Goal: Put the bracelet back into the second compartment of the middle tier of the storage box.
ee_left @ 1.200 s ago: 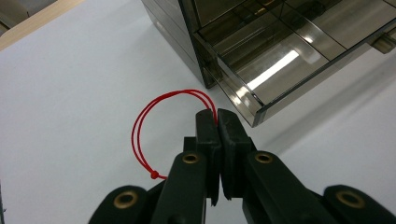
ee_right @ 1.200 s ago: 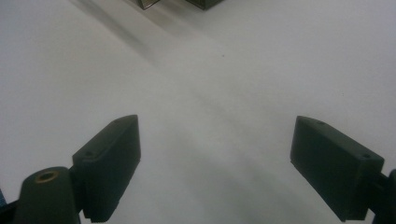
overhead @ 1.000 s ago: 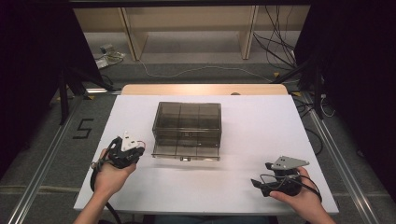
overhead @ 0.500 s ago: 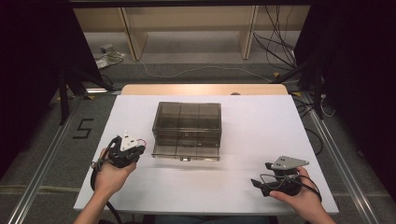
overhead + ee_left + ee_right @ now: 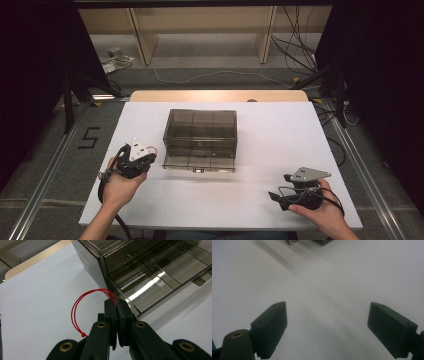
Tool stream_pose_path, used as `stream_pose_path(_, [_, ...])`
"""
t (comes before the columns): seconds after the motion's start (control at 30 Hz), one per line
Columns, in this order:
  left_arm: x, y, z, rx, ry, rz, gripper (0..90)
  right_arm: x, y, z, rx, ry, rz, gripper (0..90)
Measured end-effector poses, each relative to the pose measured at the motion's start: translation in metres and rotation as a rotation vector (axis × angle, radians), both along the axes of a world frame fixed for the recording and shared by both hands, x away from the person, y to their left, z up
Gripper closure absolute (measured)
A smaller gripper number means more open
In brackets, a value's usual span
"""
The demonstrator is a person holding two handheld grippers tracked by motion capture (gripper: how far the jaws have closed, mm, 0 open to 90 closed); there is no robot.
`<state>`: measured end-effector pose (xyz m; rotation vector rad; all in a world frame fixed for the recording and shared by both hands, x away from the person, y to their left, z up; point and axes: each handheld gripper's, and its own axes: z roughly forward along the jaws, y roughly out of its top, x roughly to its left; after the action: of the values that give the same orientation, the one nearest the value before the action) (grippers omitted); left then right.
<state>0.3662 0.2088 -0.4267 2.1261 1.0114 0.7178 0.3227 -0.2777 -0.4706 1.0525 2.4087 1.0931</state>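
A smoky see-through drawer box (image 5: 200,131) stands mid-table, its lowest drawer (image 5: 199,161) pulled out toward me. In the left gripper view that drawer (image 5: 152,287) lies just past my jaws, divided into compartments that look bare. My left gripper (image 5: 115,305) is shut on a thin red string loop (image 5: 75,308), which arcs out to the left and ends in a knot. From above, the left gripper (image 5: 142,160) sits at the drawer's left front corner. My right gripper (image 5: 276,198) rests near the table's front right; in its own view the right gripper (image 5: 327,322) is open over bare white tabletop.
The white table (image 5: 280,140) has room on both sides of the box. A wooden strip (image 5: 220,95) runs along its far edge. Beyond it lie cables (image 5: 300,55) on the floor and wooden shelf legs. A "5" mark (image 5: 88,138) is on the floor at left.
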Motion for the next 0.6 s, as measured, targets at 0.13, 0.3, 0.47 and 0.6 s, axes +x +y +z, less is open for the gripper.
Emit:
stream_pose_path(0.13, [0.0000, 0.0000, 0.0016, -0.003, -0.009, 0.003, 87.7, 0.0000, 0.0000, 0.0000, 0.001, 0.000, 0.000, 16.8])
stream_pose_path(0.3, [0.0003, -0.0010, 0.0027, -0.001, -0.019, 0.001, 87.7, 0.0000, 0.0000, -0.0001, 0.000, 0.001, 0.001, 16.8])
stream_pose_path(0.47, [0.0001, -0.0034, 0.0045, -0.001, -0.036, -0.001, 87.7, 0.0000, 0.0001, 0.0000, 0.001, 0.001, 0.000, 16.8])
stream_pose_path(0.6, [-0.0005, -0.0050, 0.0054, 0.003, -0.039, -0.009, 87.7, 0.0001, 0.0000, -0.0001, 0.000, 0.001, 0.000, 16.8])
